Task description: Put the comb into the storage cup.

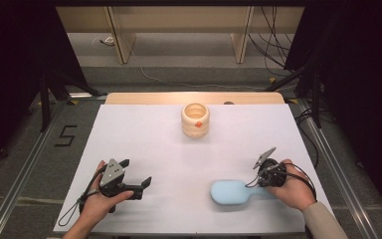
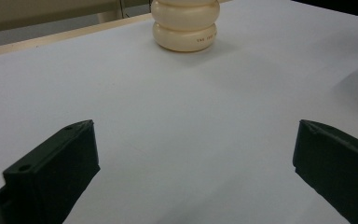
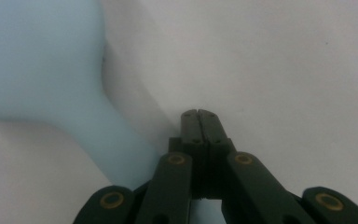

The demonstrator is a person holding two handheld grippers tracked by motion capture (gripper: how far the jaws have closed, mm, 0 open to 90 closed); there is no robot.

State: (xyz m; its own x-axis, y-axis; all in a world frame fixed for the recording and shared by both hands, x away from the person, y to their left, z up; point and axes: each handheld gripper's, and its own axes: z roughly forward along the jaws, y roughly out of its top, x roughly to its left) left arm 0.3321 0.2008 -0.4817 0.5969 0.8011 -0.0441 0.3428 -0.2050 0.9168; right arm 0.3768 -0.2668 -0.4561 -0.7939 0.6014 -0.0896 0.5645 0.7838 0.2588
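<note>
Pale blue, the hairbrush (image 1: 233, 193) lies near the table's (image 1: 144, 144) front edge by the right gripper (image 1: 259, 175), handle towards it, easy to seize. The left gripper (image 2: 193, 158) gapes empty, facing the cream holder (image 2: 184, 23). The right gripper's view: jaws pressed together on nothing, above the brush's handle (image 3: 121, 149).

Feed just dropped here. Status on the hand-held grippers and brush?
Left hand-held gripper open, empty. Right hand-held gripper shut, empty, beside brush handle. Brush flat on table. Nothing in the way.
</note>
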